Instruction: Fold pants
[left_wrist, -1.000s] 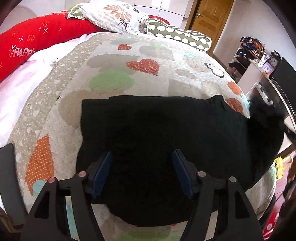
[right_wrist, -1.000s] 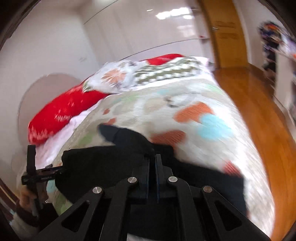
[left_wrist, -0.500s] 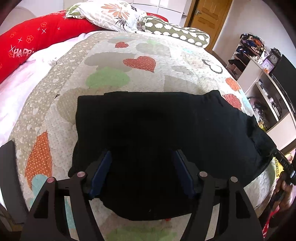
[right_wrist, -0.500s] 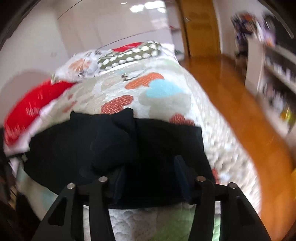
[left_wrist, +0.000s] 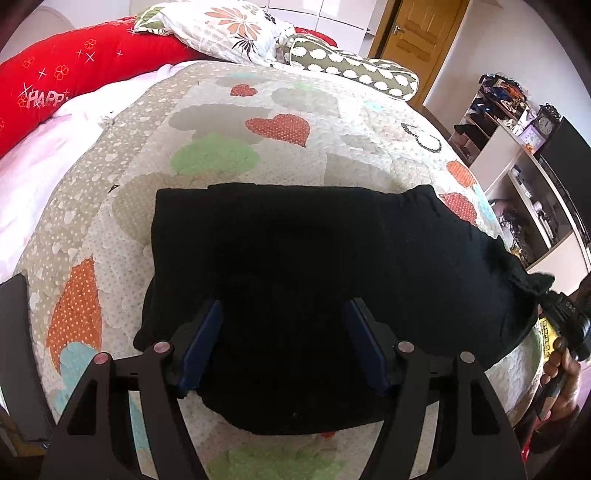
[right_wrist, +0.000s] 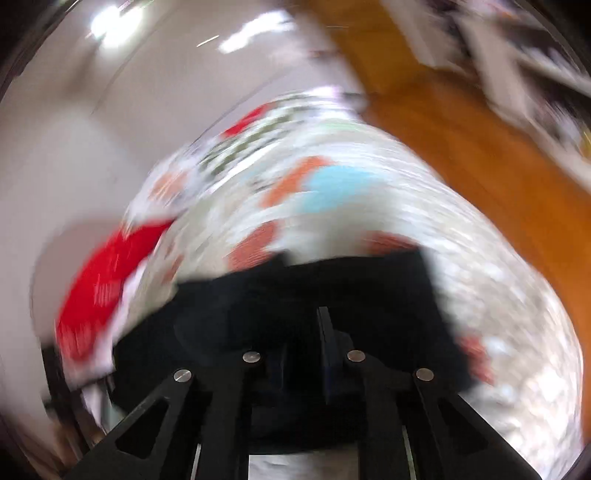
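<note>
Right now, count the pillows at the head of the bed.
3: a long red pillow at the left, a flowered pillow in the middle, a green spotted pillow at the right. More may hide behind them.

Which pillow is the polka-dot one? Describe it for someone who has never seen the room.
Start at the bed's heart-patterned quilt; pillows line its far edge. The polka-dot pillow lies nearest the wooden door, right of the floral pillow. It alone is olive-green with white dots.

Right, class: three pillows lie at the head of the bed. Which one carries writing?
The red pillow on the left, with pale lettering among stars and flowers. The white pillow shows only orange flowers, and the olive pillow only white scalloped spots.
</note>
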